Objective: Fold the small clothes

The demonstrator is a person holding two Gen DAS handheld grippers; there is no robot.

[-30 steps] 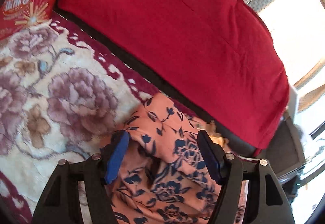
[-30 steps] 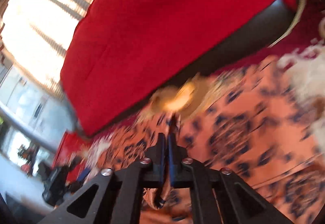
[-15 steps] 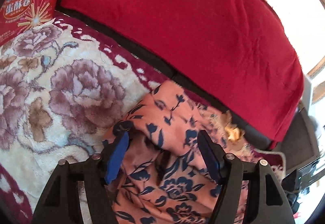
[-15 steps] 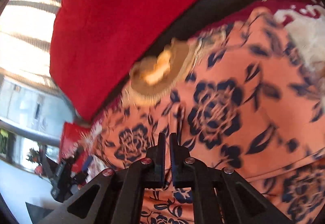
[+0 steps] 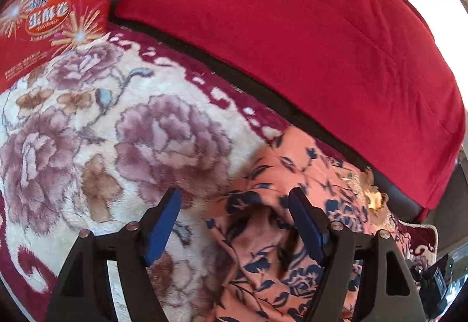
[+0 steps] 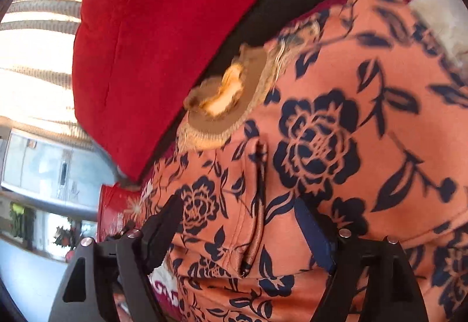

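An orange garment with dark blue flowers [image 5: 280, 219] lies on a plush floral blanket [image 5: 117, 123]; it fills the right wrist view [image 6: 321, 146]. A tan ruffled bow [image 6: 225, 100] sits at its edge by the red cushion. My left gripper [image 5: 234, 205] is open, its right finger over the garment's edge, its left finger over the blanket. My right gripper [image 6: 239, 211] is open, straddling a raised fold of the garment [image 6: 257, 205].
A large red cushion [image 5: 292, 29] lies behind the garment, with a dark strip below it. A red printed box [image 5: 49, 21] stands at the back left. Bright curtained windows [image 6: 35, 44] are beyond.
My right gripper was shut on the garment and has opened, letting it go. The left gripper has shifted left, so the garment now lies under its right side.
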